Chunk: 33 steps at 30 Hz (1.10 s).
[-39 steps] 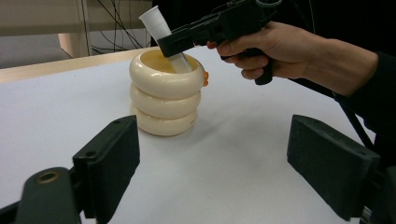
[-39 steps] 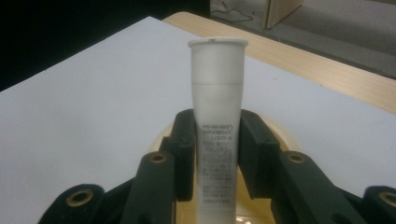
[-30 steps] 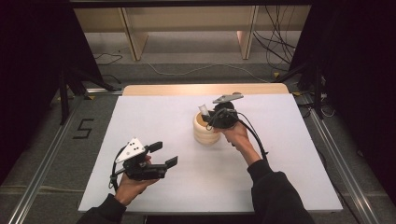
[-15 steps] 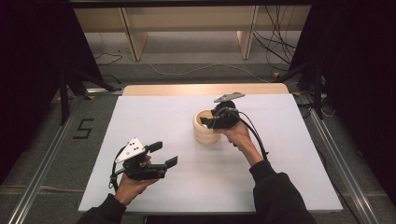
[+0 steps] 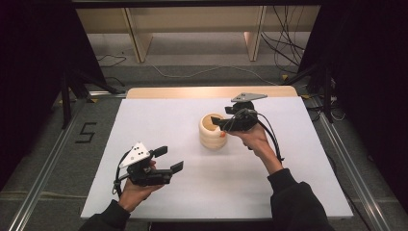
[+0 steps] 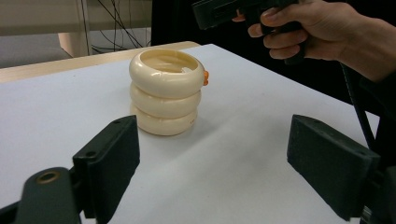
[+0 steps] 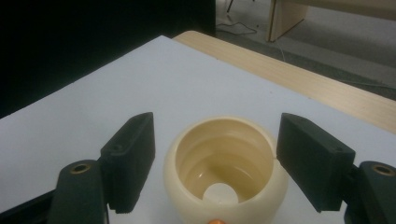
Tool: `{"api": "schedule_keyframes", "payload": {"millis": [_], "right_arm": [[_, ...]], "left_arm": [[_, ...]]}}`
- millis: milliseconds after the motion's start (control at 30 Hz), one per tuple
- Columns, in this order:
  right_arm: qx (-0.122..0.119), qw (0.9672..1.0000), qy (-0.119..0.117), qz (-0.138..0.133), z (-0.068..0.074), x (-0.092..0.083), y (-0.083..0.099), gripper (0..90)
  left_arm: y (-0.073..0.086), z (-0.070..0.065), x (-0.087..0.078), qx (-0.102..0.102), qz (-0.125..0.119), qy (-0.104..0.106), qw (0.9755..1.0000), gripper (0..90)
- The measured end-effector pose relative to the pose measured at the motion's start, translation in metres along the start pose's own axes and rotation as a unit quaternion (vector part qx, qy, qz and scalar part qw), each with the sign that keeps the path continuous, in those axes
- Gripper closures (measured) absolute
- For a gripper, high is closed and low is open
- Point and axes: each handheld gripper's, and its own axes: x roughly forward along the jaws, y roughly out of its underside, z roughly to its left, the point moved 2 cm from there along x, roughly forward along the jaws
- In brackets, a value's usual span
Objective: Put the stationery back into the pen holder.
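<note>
Cream ribbed ring-stacked plastic cup point(image 5: 212, 131) stands upright mid white table point(image 5: 144, 125). Right gripper point(image 7: 217, 158) hovers above rim, jaws wide, empty; pale round thing on cup floor, unidentifiable. Left gripper point(image 5: 166, 160) well apart, jaws wide, empty. Judgement: descend centred, avoid nudging cup.

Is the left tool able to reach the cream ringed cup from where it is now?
Probably yes. The left tool is open and faces the cream ringed cup across bare table; only the right tool above the cup may crowd it.
</note>
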Motion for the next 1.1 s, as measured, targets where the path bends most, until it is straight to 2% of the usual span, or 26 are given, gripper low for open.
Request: {"api": "schedule_keyframes", "payload": {"millis": [167,367,733,1100], "right_arm": [[-0.017,0.9998,-0.002,-0.005,0.009,-0.011,-0.002,28.0],[-0.026,0.9996,-0.006,-0.006,0.016,-0.020,0.002,27.4],[-0.023,0.9996,-0.009,-0.015,0.020,-0.037,0.015,26.5],[-0.011,0.9997,-0.009,-0.022,0.020,-0.054,0.031,24.5]], "left_arm": [[0.000,0.000,0.000,0.000,0.000,0.000,1.0000,16.6],[0.000,0.000,0.000,0.001,0.000,-0.001,1.0000,16.6],[0.000,0.000,0.000,0.000,0.001,-0.001,1.0000,16.6],[0.000,0.000,0.000,0.000,0.001,-0.001,1.0000,16.6]]}}
